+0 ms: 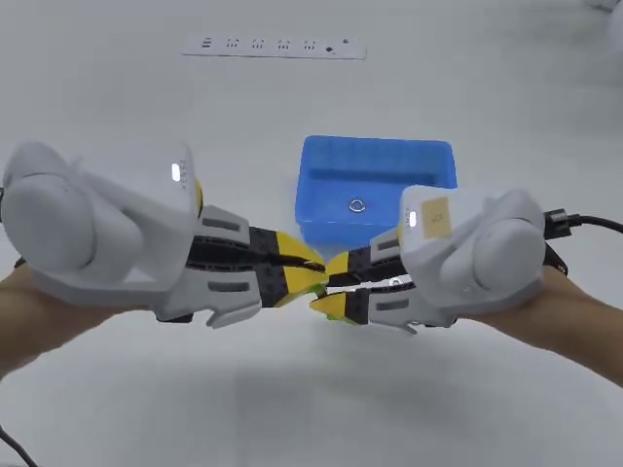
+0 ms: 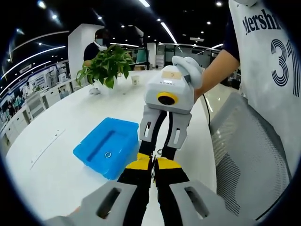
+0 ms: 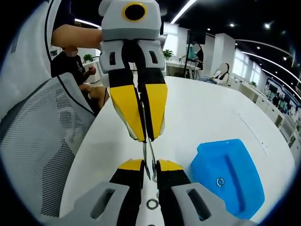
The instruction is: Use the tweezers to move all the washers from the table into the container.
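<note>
Over the white table, in front of the blue container (image 1: 313, 165), my two grippers meet tip to tip. The left gripper (image 1: 310, 277) is shut on one end of thin metal tweezers (image 3: 148, 157). Their two prongs run between the jaws of my right gripper (image 3: 150, 165), which press on them from both sides. One washer (image 1: 357, 205) lies inside the container (image 3: 207, 160). Another washer (image 3: 152, 204) lies on the table under the right gripper. In the left gripper view, the left gripper (image 2: 154, 162) faces the right gripper (image 2: 159, 151), with the container (image 2: 91, 157) to the left.
A white power strip (image 1: 274, 46) lies at the far side of the table. A potted plant (image 2: 106, 66) stands further along the table. A grey mesh chair (image 2: 240, 155) is beside the table edge, and a person sits in the background.
</note>
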The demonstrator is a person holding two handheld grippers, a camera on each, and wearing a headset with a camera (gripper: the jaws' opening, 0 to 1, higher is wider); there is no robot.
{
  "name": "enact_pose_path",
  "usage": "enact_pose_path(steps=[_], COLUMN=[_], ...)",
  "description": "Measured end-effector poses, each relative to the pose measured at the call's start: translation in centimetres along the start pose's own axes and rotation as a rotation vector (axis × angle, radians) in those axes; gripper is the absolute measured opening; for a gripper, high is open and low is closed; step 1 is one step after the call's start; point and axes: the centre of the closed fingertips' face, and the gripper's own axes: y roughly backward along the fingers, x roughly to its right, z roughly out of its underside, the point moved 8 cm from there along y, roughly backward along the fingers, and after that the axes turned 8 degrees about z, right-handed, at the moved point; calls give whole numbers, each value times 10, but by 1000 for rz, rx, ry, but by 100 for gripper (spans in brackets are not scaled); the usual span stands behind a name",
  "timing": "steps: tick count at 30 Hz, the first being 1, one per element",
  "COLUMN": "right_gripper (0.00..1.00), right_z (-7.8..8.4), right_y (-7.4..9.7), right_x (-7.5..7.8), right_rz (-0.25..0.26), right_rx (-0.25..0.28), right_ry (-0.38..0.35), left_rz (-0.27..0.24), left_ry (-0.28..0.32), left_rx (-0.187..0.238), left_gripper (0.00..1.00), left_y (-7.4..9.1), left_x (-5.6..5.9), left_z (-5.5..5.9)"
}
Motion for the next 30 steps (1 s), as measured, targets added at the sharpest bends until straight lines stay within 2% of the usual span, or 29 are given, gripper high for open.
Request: enact_pose_path(steps=[15,30], right_gripper=[12,10], right_z=[6,8], right_y=[-8,-9], right_x=[3,3], right_rz=[-12,-11], right_rx=[-8,-14], right_ry=[-26,-26], left_rz=[9,14], left_ry=[0,24], left_rx=[-35,-7], left_gripper=[6,6], left_y=[-6,-8], left_x=[-5,-9], left_z=[6,6])
